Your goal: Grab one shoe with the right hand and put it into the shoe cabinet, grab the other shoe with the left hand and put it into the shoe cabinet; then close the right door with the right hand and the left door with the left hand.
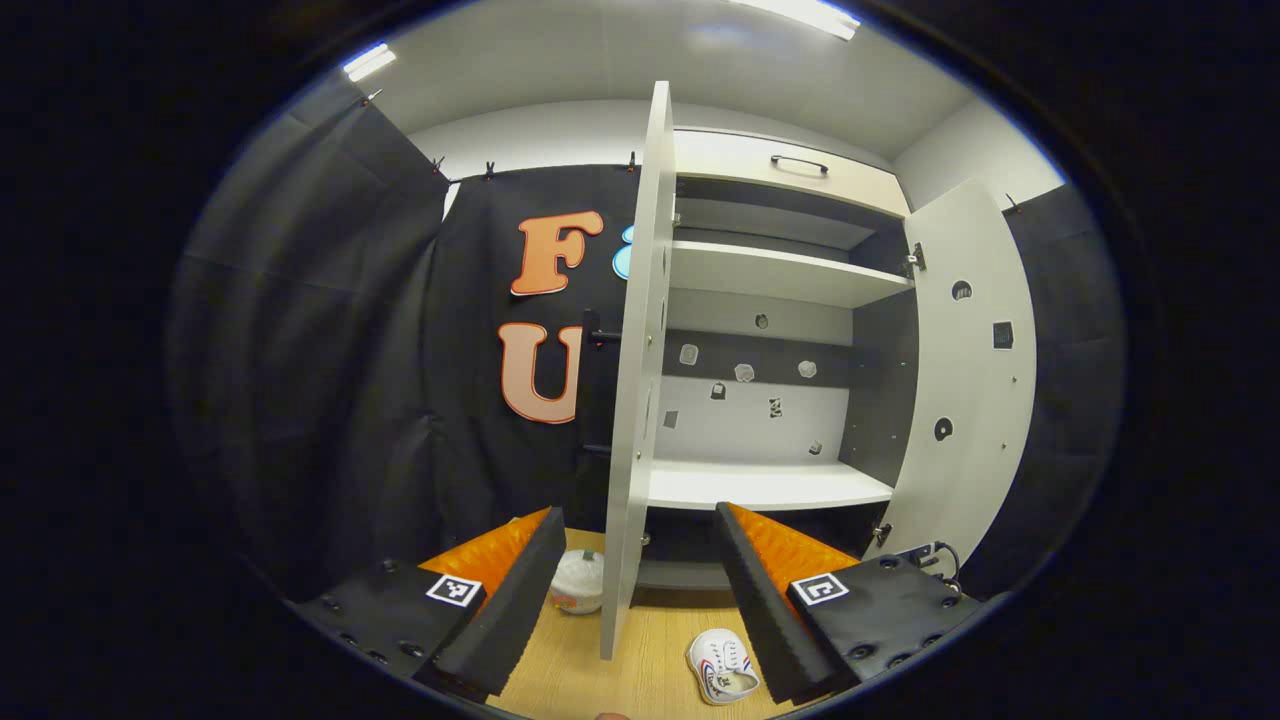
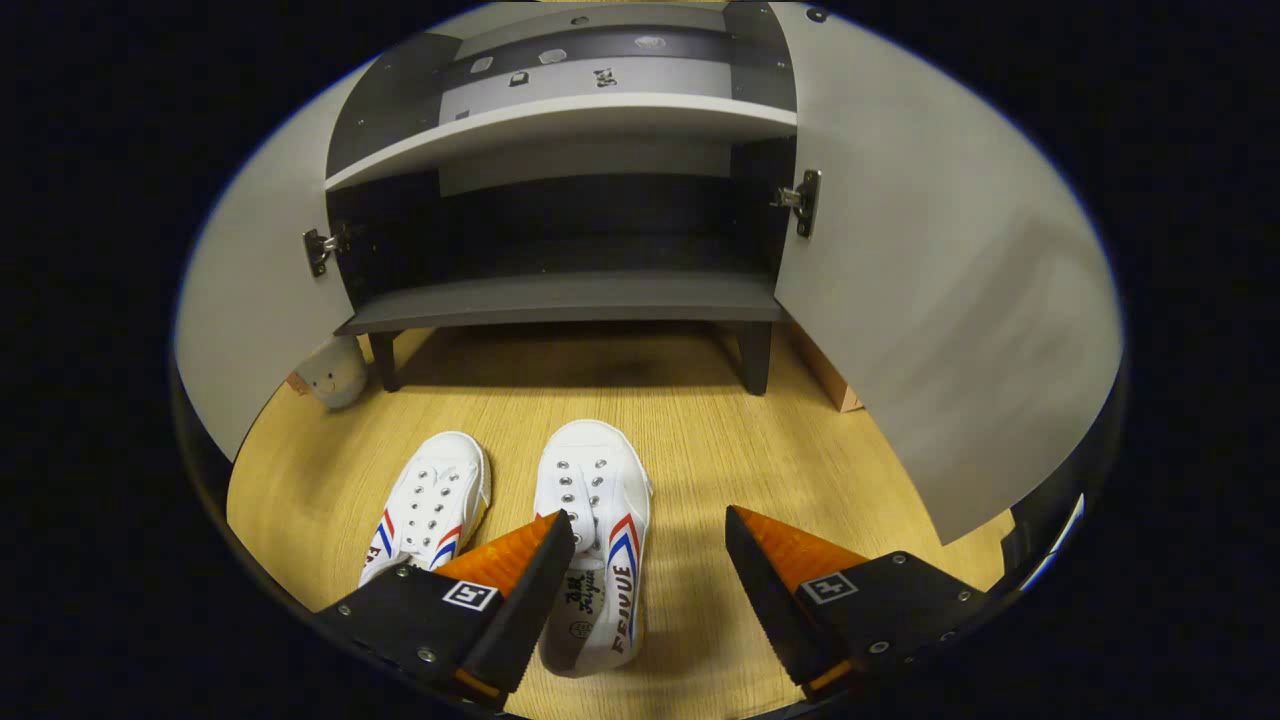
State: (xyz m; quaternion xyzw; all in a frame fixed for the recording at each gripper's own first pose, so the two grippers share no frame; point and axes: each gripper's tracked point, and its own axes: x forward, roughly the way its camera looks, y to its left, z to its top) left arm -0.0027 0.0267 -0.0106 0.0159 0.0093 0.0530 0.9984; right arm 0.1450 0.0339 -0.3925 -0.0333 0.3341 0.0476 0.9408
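White shoes sit side by side on the wooden floor before the open shoe cabinet (image 2: 560,300); your right gripper (image 2: 650,540), fingers spread and empty, hovers off-centre over the right shoe (image 2: 595,520), so closing now could pinch only its edge and drop it; left gripper (image 1: 635,545) open too

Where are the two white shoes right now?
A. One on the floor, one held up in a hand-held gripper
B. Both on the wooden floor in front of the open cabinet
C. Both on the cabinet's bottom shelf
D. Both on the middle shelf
B: in the right gripper view the left shoe and the right shoe lie side by side on the wooden floor, before the open cabinet, whose bottom shelf is bare.
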